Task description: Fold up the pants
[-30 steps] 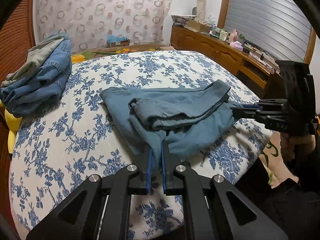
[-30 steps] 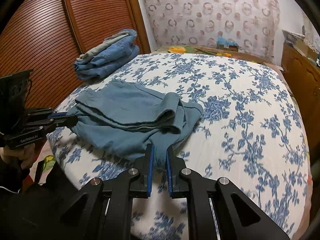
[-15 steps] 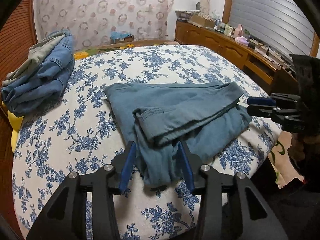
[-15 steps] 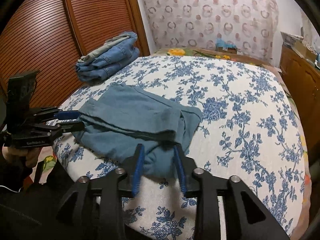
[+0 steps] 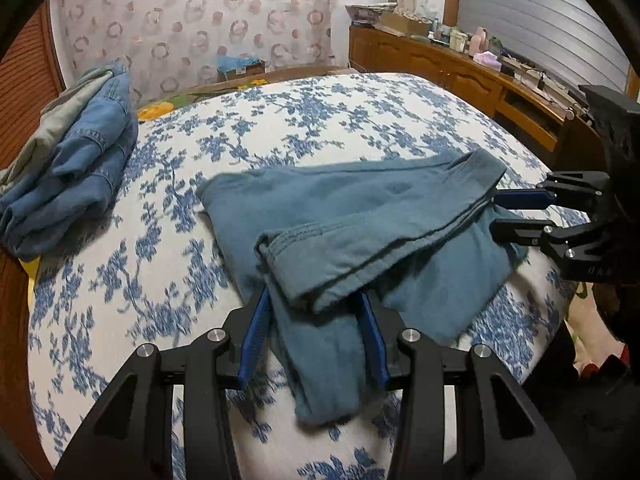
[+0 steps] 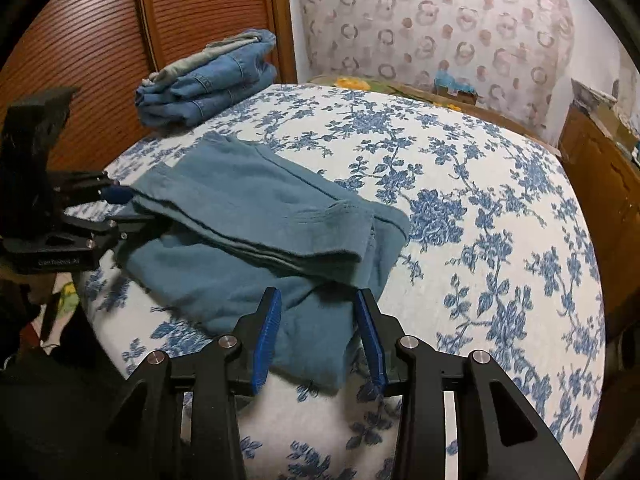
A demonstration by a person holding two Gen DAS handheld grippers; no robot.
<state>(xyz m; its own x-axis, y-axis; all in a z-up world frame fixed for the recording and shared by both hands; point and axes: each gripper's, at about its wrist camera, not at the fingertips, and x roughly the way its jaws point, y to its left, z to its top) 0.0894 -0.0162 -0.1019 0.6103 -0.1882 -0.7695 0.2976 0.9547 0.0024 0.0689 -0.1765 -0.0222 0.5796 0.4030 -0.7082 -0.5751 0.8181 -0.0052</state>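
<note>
Teal pants (image 5: 360, 232) lie folded in layers on the floral bedspread (image 5: 160, 272), near the bed's front edge. The left gripper (image 5: 314, 336) sits at one end of the bundle — blue-padded fingers (image 5: 254, 332) spread wide, cloth lying between them but not pinched. The right gripper (image 6: 318, 334) sits at the opposite end, its fingers (image 6: 266, 336) equally wide apart, straddling the lower fabric layer without clamping it. Each gripper shows in the other's view at the far side of the pants, tips just beside the cloth edge.

Surroundings: a stack of folded denim jeans (image 6: 208, 84) rests at the bed's far corner, well apart from the pants, next to the slatted wooden wardrobe doors (image 6: 80, 52). A ring-patterned curtain (image 5: 208, 24) hangs behind the bed. A cluttered wooden dresser (image 5: 460, 76) runs along one side — items on it too small to identify.

Writing: small pale lettering on the left gripper's body in the right wrist view, too blurred to read with certainty.
</note>
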